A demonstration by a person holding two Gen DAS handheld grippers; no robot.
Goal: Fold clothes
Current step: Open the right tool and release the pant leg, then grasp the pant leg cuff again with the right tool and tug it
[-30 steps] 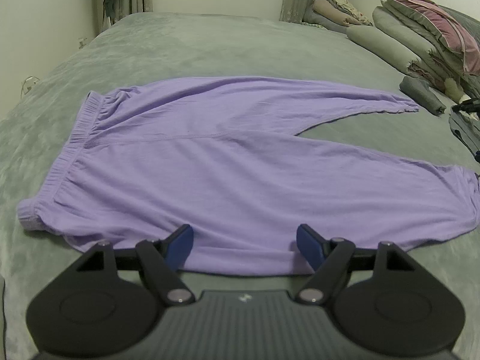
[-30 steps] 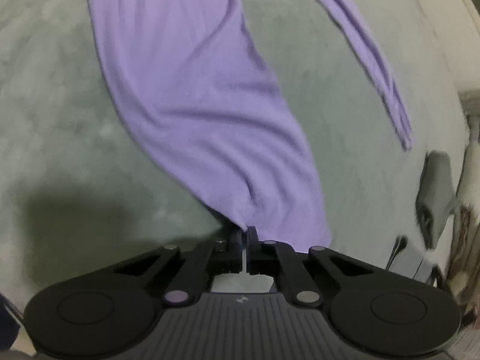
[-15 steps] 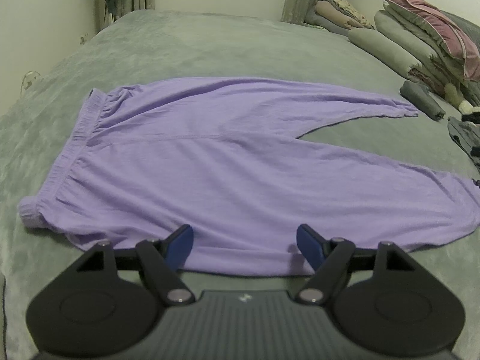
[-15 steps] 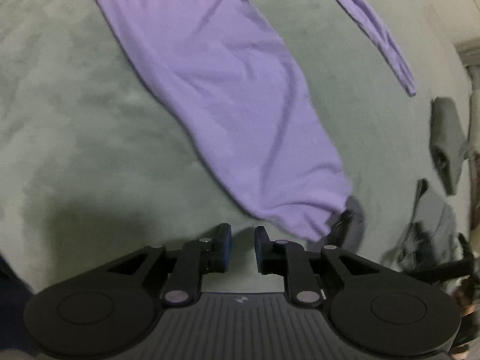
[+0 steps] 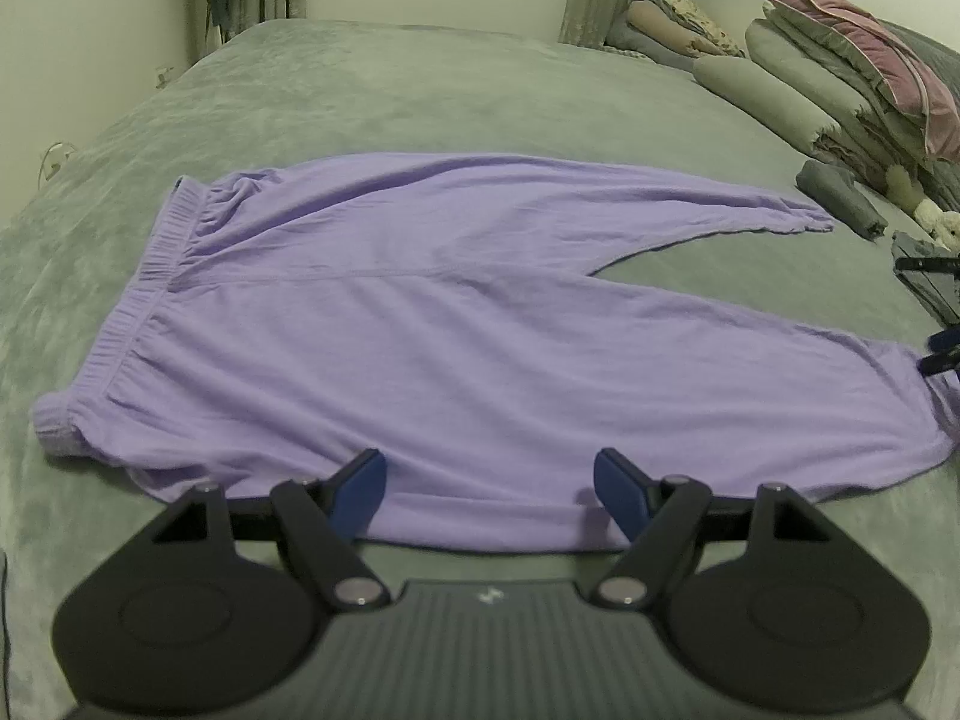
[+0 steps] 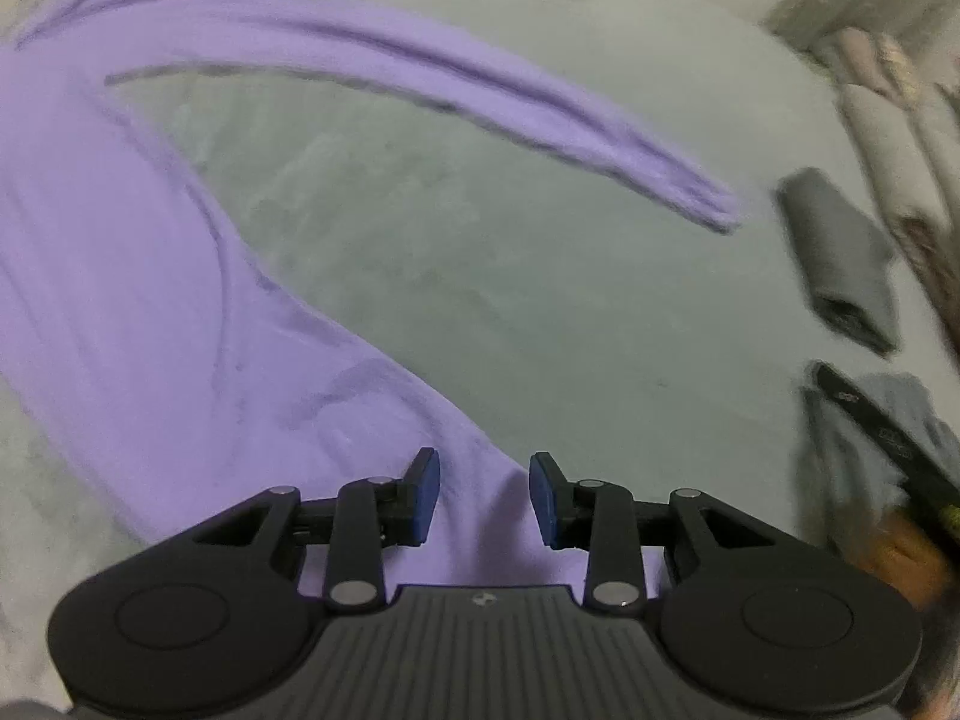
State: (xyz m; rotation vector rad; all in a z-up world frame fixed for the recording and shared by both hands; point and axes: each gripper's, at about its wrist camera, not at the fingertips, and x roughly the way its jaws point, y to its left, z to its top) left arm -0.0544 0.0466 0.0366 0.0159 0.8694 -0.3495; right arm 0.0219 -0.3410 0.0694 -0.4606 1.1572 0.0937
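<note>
Purple trousers (image 5: 420, 324) lie spread flat on a grey-green bed, waistband (image 5: 138, 300) at the left, both legs reaching right. My left gripper (image 5: 489, 489) hovers open over the near edge of the seat, nothing between its blue pads. In the right wrist view the trousers (image 6: 138, 300) fill the left side, the far leg (image 6: 480, 102) arcing across the top. My right gripper (image 6: 483, 495) stands open above the near leg's cuff end, holding nothing. The right gripper's tips (image 5: 939, 351) show at the left view's right edge.
The bed cover (image 5: 420, 96) stretches far behind the trousers. Stacked pillows and folded quilts (image 5: 840, 78) line the right side. A folded grey garment (image 6: 840, 252) lies beyond the far cuff, with a grey cloth and black strap (image 6: 882, 414) nearer. A wall runs along the left.
My right gripper let go of the near trouser cuff, opened wider and swung round to face along the legs. The cuff now lies flat. The left gripper stayed put.
</note>
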